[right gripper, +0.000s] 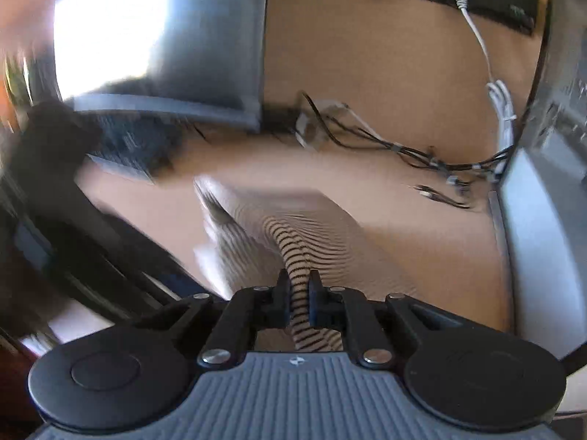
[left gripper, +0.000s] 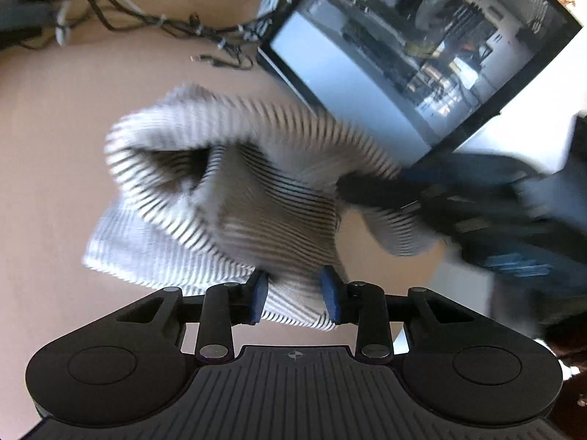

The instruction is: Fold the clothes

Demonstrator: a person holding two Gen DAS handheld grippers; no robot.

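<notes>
Striped grey-and-white knit garment (left gripper: 234, 198), bunched and lifted above the tan tabletop (left gripper: 55, 146) beside the glass-sided computer case (left gripper: 422, 47), right gripper (right gripper: 298, 295) jaws clamped on a fold, left gripper (left gripper: 295, 299) jaws apart around an edge; folding barely begun, no neat fold visible.

The left hand-held gripper (left gripper: 295, 299) points steeply downward, its blue pads (left gripper: 332, 295) apart with striped cloth (left gripper: 256, 198) lying between them. The right hand-held gripper (right gripper: 296, 299) also tilts downward, its black fingers (right gripper: 281, 295) pinched tight on a fold of the same cloth
</notes>
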